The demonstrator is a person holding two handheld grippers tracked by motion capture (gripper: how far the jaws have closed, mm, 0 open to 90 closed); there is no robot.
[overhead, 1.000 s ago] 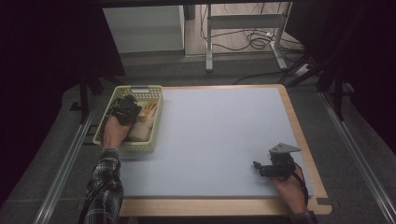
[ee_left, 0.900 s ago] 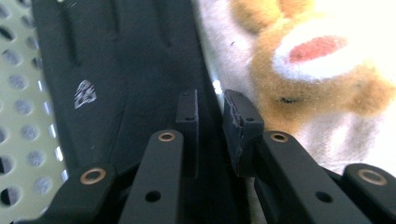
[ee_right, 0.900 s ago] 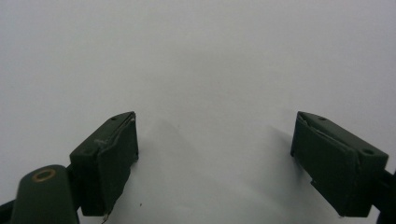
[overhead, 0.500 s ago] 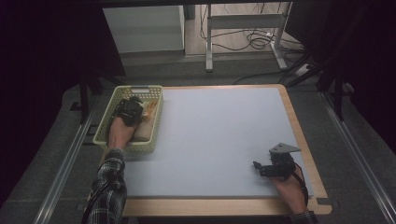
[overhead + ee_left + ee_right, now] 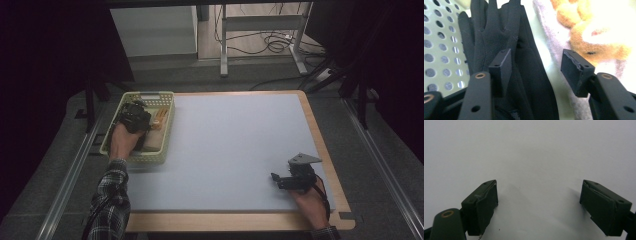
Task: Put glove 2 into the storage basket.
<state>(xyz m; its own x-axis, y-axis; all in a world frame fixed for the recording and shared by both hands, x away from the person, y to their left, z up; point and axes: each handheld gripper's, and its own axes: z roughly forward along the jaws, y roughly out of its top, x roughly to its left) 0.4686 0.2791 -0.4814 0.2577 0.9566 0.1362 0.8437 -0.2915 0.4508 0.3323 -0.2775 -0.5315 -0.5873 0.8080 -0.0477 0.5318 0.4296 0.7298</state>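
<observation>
writing: none readable on any item.
basket: pale green perforated basket [image 5: 114, 150] at the left edge of the mat, middle left of the high view; its holed wall [image 5: 439, 50] fills the left of the left gripper view.
contents: a black glove [image 5: 499, 32] lying fingers up, beside a pale pink towel with an orange plush toy [image 5: 584, 37] at upper right.
left gripper [image 5: 536, 67]: inside the basket, its jaws have just been opening and stand partly apart; the glove runs between them, the left pad against it, the right pad clear.
right gripper [image 5: 539, 202]: jaws wide, nothing between, over the bare pale mat [image 5: 240, 140], lower right of the high view.
hard to make out: basket contents from above, under the hand.
</observation>
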